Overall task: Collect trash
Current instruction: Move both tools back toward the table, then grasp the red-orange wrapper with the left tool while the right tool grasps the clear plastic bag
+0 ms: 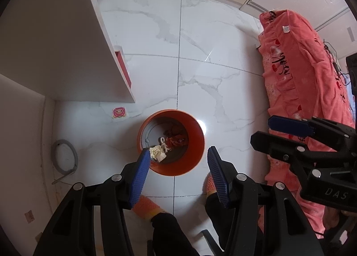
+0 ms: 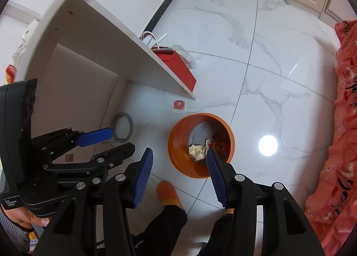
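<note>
An orange round bin (image 1: 197, 155) (image 2: 177, 157) stands on the white marble floor. Inside it lie a crumpled yellowish paper (image 1: 157, 153) (image 2: 197, 151) and red wrappers (image 1: 176, 139) (image 2: 219, 145). My left gripper (image 1: 177, 150) hangs above the bin, pointing down, open with nothing between its blue pads. My right gripper (image 2: 179, 151) hovers beside it, also open and empty. Each gripper shows in the other's view: the right gripper (image 1: 262, 130) at the right edge, the left gripper (image 2: 121, 139) at the left. A small pink cartoon card (image 1: 119, 113) (image 2: 178, 104) lies on the floor beyond the bin.
A white desk panel (image 1: 107, 50) (image 2: 125, 55) stands to the left, with a red paper bag (image 2: 178, 68) behind it. A grey hose ring (image 1: 64, 157) lies under the desk. A coral blanket (image 1: 301, 77) covers furniture on the right. The person's orange slippers (image 1: 147, 206) (image 2: 167, 191) stand just before the bin.
</note>
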Demonstrator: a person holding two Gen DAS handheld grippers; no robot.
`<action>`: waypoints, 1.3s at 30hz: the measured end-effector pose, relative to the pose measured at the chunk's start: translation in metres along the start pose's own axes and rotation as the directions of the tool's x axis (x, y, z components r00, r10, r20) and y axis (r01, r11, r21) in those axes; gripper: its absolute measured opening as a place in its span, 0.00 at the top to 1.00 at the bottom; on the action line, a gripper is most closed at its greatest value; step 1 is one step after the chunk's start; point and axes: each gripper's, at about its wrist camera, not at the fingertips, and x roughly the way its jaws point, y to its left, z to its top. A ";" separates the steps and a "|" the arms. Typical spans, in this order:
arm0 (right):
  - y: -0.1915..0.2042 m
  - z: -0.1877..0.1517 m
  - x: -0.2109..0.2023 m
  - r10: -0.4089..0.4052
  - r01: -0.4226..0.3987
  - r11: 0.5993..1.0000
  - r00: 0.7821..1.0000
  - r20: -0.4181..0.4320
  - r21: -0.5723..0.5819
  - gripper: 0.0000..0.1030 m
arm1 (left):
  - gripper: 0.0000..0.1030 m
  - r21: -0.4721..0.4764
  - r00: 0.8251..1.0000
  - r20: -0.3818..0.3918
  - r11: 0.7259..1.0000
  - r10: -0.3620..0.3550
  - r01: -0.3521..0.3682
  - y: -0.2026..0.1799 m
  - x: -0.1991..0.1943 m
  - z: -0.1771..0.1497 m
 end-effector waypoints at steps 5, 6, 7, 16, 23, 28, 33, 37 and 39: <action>0.022 -0.003 -0.039 0.003 -0.001 0.999 0.999 0.040 -0.052 0.51 | 0.47 -0.002 0.998 0.055 1.000 0.013 -0.013 -0.009 -0.037 -0.005; 0.028 -0.004 -0.050 0.004 -0.001 0.998 0.999 0.054 -0.068 0.51 | 0.47 -0.003 0.997 0.073 1.000 0.014 -0.014 -0.012 -0.049 -0.007; 0.034 -0.004 -0.060 0.009 -0.004 0.997 0.998 0.064 -0.081 0.51 | 0.47 -0.004 0.996 0.094 1.000 0.013 -0.012 -0.014 -0.060 -0.009; 0.095 -0.004 -0.137 0.095 -0.063 0.972 0.987 0.133 -0.224 0.50 | 0.47 -0.060 0.964 0.254 0.996 0.084 -0.071 -0.010 -0.159 -0.032; 0.155 -0.003 -0.179 0.172 -0.103 0.927 0.971 0.166 -0.361 0.50 | 0.36 -0.171 0.922 0.349 0.979 0.169 -0.115 0.005 -0.214 -0.057; 0.193 -0.001 -0.195 0.221 -0.123 0.890 0.959 0.179 -0.440 0.50 | 0.36 -0.246 0.895 0.378 0.957 0.239 -0.152 0.014 -0.242 -0.073; 0.227 0.004 -0.205 0.259 -0.138 0.851 0.949 0.177 -0.506 0.50 | 0.36 -0.304 0.872 0.401 0.939 0.280 -0.162 0.032 -0.264 -0.087; 0.251 0.008 -0.208 0.277 -0.144 0.827 0.945 0.171 -0.544 0.50 | 0.36 -0.339 0.857 0.418 0.927 0.301 -0.160 0.047 -0.280 -0.096; 0.262 0.012 -0.207 0.283 -0.145 0.817 0.944 0.169 -0.558 0.50 | 0.36 -0.350 0.853 0.419 0.922 0.310 -0.163 0.055 -0.283 -0.098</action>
